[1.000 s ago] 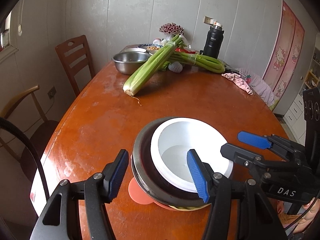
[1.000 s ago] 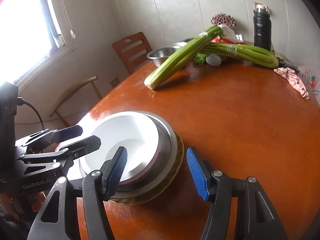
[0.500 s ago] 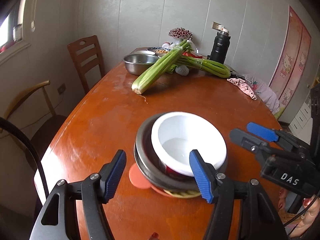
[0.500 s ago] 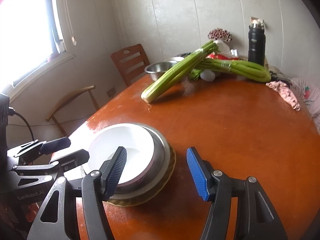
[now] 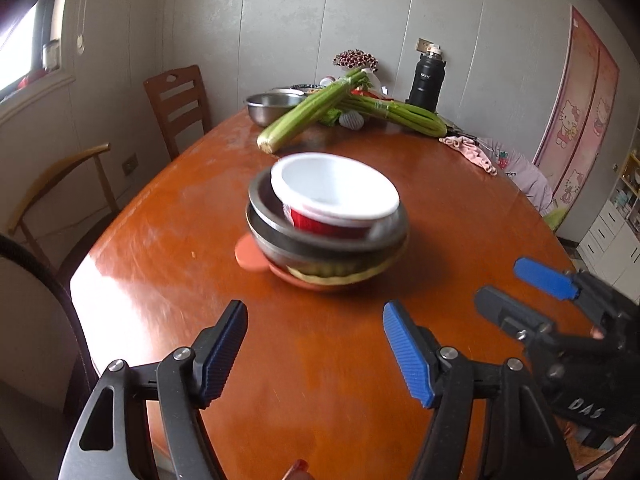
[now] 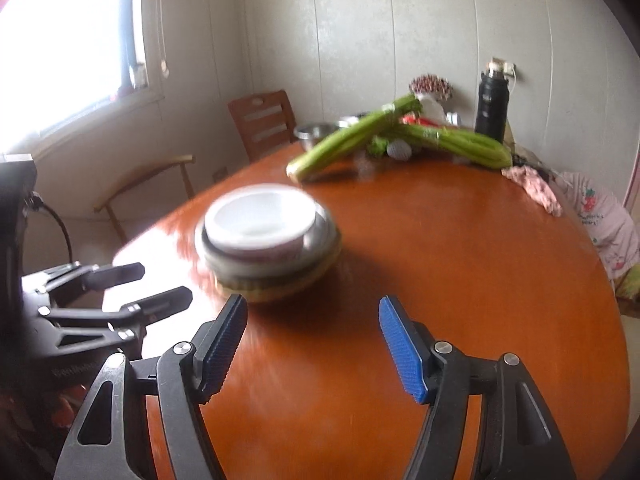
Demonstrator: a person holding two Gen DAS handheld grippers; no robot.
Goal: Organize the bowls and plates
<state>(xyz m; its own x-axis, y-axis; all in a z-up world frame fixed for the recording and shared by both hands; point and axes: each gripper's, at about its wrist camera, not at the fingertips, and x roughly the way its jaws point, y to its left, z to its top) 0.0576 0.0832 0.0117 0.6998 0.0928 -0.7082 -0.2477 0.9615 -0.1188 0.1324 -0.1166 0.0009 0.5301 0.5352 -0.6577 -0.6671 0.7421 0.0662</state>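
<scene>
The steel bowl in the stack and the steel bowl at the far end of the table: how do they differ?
The stacked steel bowl holds a white bowl with a red outside and sits on a yellow dish; the far steel bowl stands alone on the table, its inside hidden. The stacked one is near the grippers; the far one lies beside the celery. Both are round, shiny metal.

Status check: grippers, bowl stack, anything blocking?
Left gripper and right gripper opening, empty. White bowl nested atop stack on table. Nothing blocking.

wooden table (image 5: 192,216), stacked dishes (image 5: 328,224), celery (image 5: 308,110)
</scene>
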